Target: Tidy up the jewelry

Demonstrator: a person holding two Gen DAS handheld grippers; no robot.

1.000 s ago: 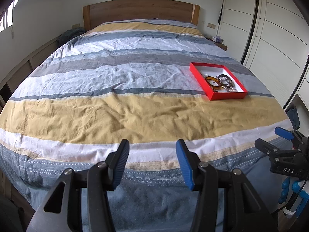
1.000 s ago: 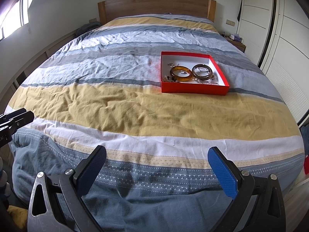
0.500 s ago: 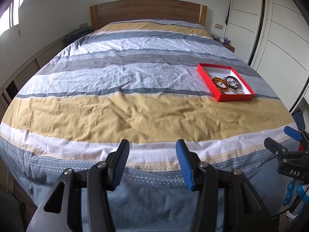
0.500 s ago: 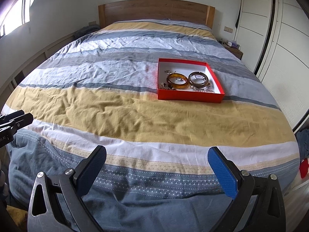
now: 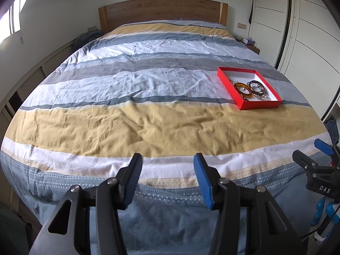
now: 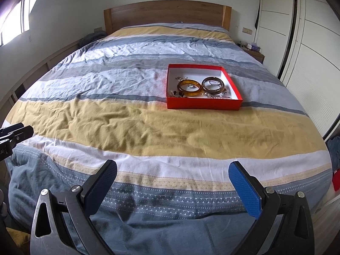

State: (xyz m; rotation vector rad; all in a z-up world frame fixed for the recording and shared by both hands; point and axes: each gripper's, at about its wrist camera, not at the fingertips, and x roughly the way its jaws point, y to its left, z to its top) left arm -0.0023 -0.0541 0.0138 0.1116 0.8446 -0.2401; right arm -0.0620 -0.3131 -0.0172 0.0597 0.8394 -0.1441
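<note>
Where the duvet [image 6: 131,125] wrinkles, one red box [image 6: 204,104] holds two bangles [image 6: 189,88].

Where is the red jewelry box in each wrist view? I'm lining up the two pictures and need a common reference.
Left wrist view: the red jewelry box lies right of centre, on the bed's right side, viewed at an angle.
Right wrist view: the red jewelry box lies just right of centre, above mid-height, viewed nearly square-on.
Shared landmark: the wooden headboard at top centre.
</note>
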